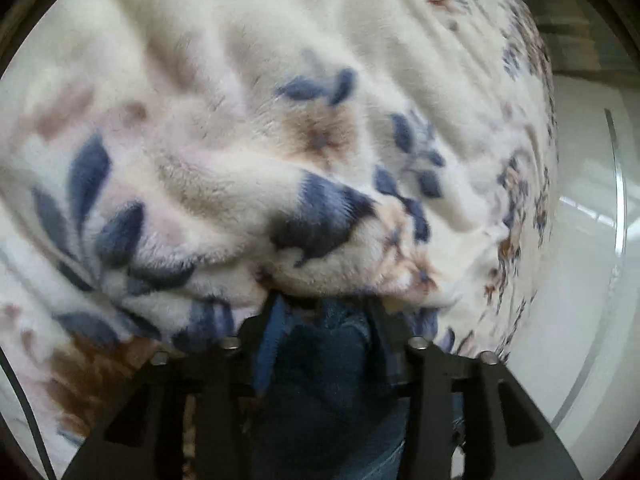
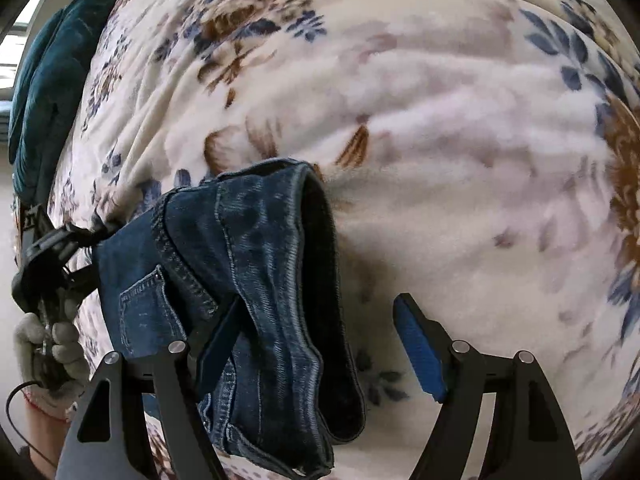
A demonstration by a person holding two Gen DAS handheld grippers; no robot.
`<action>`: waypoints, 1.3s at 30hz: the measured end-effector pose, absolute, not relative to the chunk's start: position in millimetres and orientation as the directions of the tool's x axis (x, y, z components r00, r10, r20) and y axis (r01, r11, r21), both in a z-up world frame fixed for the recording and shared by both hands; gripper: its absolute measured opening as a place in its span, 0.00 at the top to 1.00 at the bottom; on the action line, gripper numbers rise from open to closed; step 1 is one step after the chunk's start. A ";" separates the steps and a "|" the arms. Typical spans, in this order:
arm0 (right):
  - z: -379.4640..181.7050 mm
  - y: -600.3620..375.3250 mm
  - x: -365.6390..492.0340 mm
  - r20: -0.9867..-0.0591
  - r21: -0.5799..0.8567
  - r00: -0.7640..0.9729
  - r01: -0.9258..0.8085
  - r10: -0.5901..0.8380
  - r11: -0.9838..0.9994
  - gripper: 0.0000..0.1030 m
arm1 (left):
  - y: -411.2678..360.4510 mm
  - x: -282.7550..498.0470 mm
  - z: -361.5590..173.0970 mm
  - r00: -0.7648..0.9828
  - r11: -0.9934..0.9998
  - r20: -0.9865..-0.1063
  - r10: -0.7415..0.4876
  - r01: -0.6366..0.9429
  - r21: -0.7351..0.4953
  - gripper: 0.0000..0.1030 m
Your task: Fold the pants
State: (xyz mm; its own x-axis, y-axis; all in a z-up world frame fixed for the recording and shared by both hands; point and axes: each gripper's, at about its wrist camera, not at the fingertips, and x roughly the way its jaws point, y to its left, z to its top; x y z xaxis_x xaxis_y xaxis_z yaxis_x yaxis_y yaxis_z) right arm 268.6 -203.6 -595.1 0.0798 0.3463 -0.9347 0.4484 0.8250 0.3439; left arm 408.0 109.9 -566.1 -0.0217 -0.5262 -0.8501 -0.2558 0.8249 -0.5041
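We have the pants (image 2: pixel 248 280) bunched on the blanket (image 2: pixel 440 160), unfolded; left gripper (image 1: pixel 328 344) clamps denim, right gripper (image 2: pixel 316 344) jaws apart

Jeans (image 2: pixel 256 280) folded in a heap on the blanket (image 2: pixel 460 200), toward the left of the right wrist view. Right gripper (image 2: pixel 320 344) over their near end, one finger on the cloth, the other on the blanket to the right. Left gripper (image 2: pixel 86 236) at the heap's far left edge, gloved hand (image 2: pixel 44 344) below. Cushion (image 2: pixel 48 92) at the blanket's left edge. Denim (image 1: pixel 324 360) between the left fingers.
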 end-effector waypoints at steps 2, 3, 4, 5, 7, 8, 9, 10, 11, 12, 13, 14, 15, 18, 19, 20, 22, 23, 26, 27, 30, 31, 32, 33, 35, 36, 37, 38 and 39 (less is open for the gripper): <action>-596.3 -209.7 270.0 -0.899 0.423 0.093 0.438 0.429 0.793 0.21 | 110.3 399.9 -540.5 0.038 0.826 -0.840 -0.542 -0.158 -0.540 0.32; -595.7 -212.7 269.4 -0.871 0.477 0.112 0.428 0.479 0.767 0.13 | 112.8 392.6 -528.7 0.071 0.813 -0.821 -0.567 -0.112 -0.571 0.19; -596.7 -216.1 267.4 -0.840 0.528 0.130 0.417 0.527 0.740 0.05 | 115.9 382.4 -517.9 0.089 0.788 -0.789 -0.607 -0.062 -0.613 0.14; -598.2 -219.6 264.4 -0.809 0.577 0.154 0.390 0.567 0.718 0.05 | 116.9 374.5 -512.9 0.079 0.776 -0.775 -0.627 -0.031 -0.630 0.08; -606.9 -220.2 260.8 -0.770 0.631 0.168 0.336 0.615 0.699 0.05 | 115.7 355.3 -512.5 0.031 0.770 -0.769 -0.638 0.021 -0.638 0.08; -613.2 -218.7 260.5 -0.759 0.643 0.151 0.324 0.633 0.694 0.05 | 113.4 348.8 -517.4 0.008 0.773 -0.773 -0.634 0.034 -0.634 0.08; -622.4 -215.9 260.3 -0.740 0.661 0.124 0.315 0.661 0.681 0.04 | 110.3 340.8 -527.7 -0.029 0.783 -0.784 -0.620 0.044 -0.620 0.08; -638.0 -210.6 261.2 -0.705 0.690 0.082 0.308 0.704 0.655 0.04 | 106.9 333.6 -542.2 -0.076 0.788 -0.789 -0.610 0.038 -0.614 0.08; -648.4 -206.9 262.3 -0.699 0.692 0.054 0.305 0.713 0.655 0.03 | 103.9 327.7 -557.0 -0.125 0.781 -0.777 -0.618 0.020 -0.624 0.08; -655.3 -205.3 264.2 -0.695 0.694 0.048 0.303 0.717 0.653 0.00 | 99.9 320.9 -573.1 -0.175 0.763 -0.751 -0.637 -0.005 -0.646 0.08; -659.7 -203.8 266.7 -0.682 0.706 0.044 0.302 0.730 0.641 0.00 | 94.5 314.6 -579.4 -0.194 0.750 -0.735 -0.650 -0.012 -0.661 0.08; -663.0 -203.3 270.2 -0.676 0.709 0.031 0.301 0.736 0.638 0.00 | 91.7 311.9 -584.1 -0.201 0.735 -0.718 -0.667 -0.015 -0.678 0.08; -664.9 -203.3 272.8 -0.672 0.709 0.021 0.307 0.741 0.635 0.00 | 89.7 311.0 -585.5 -0.197 0.724 -0.708 -0.678 -0.015 -0.689 0.07; -657.0 -200.4 280.8 -0.468 0.854 0.065 0.291 0.881 0.432 0.00 | 83.2 312.8 -580.3 -0.196 0.707 -0.690 -0.697 -0.022 -0.707 0.06; -648.3 -195.2 283.2 -0.467 0.862 0.053 0.247 0.882 0.442 0.00 | 79.3 313.7 -578.8 -0.206 0.717 -0.702 -0.682 0.001 -0.697 0.06; -645.6 -190.0 285.0 -0.516 0.839 0.014 0.208 0.856 0.503 0.00 | 78.1 314.7 -579.4 -0.213 0.714 -0.700 -0.681 0.015 -0.700 0.06; -660.6 -186.2 285.0 -0.579 0.786 -0.053 0.230 0.814 0.574 0.03 | 77.9 316.2 -586.2 -0.217 0.701 -0.687 -0.694 0.014 -0.713 0.06; -668.4 -187.3 285.1 -0.597 0.767 -0.064 0.248 0.799 0.593 0.07 | 76.6 317.3 -593.4 -0.226 0.701 -0.686 -0.692 0.020 -0.713 0.06; -676.7 -190.0 287.5 -0.601 0.758 -0.049 0.282 0.798 0.589 0.07 | 73.5 319.4 -601.3 -0.223 0.687 -0.671 -0.707 0.008 -0.726 0.05; -676.0 -189.4 287.4 -0.605 0.755 -0.049 0.283 0.795 0.592 0.06 | 72.8 318.9 -596.6 -0.216 0.678 -0.663 -0.716 0.012 -0.735 0.05; -668.5 -189.5 284.8 -0.602 0.764 -0.009 0.284 0.799 0.579 0.17 | 63.7 312.5 -576.2 -0.200 0.677 -0.678 -0.707 0.086 -0.731 0.06; -665.6 -191.6 283.5 -0.599 0.768 0.003 0.286 0.801 0.573 0.23 | 62.7 311.2 -570.2 -0.192 0.676 -0.681 -0.707 0.101 -0.730 0.07; -662.1 -194.7 281.4 -0.596 0.771 0.014 0.288 0.803 0.568 0.25 | 63.0 310.2 -565.9 -0.191 0.682 -0.688 -0.701 0.105 -0.724 0.09; -660.1 -195.4 280.6 -0.595 0.774 0.014 0.281 0.804 0.568 0.28 | 62.5 310.1 -562.1 -0.190 0.680 -0.686 -0.703 0.102 -0.726 0.09; -654.2 -196.6 278.7 -0.586 0.784 0.022 0.267 0.810 0.560 0.29 | 60.6 310.3 -553.0 -0.180 0.672 -0.678 -0.713 0.105 -0.733 0.10; -652.7 -196.8 277.6 -0.579 0.789 0.026 0.266 0.815 0.553 0.30 | 55.8 309.1 -550.2 -0.177 0.674 -0.681 -0.710 0.110 -0.731 0.10; -650.6 -197.7 276.6 -0.579 0.792 0.029 0.261 0.815 0.553 0.30 | 54.5 310.1 -548.2 -0.174 0.673 -0.682 -0.711 0.113 -0.731 0.10; -648.1 -200.8 274.2 -0.575 0.795 0.031 0.259 0.818 0.549 0.30 | 56.8 313.6 -544.7 -0.173 0.671 -0.680 -0.713 0.113 -0.733 0.09; -644.5 -204.4 272.1 -0.571 0.798 0.035 0.256 0.820 0.545 0.30 | 54.9 314.2 -540.4 -0.174 0.668 -0.677 -0.715 0.115 -0.735 0.09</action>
State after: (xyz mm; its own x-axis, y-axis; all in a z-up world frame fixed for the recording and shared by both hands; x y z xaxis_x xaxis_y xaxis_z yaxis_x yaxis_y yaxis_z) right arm 272.1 -204.4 -644.5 0.0354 0.8201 -0.5711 0.2559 0.5450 0.7984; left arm 314.2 54.9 -540.4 -0.1744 -0.7148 -0.6772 0.1147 0.6683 -0.7350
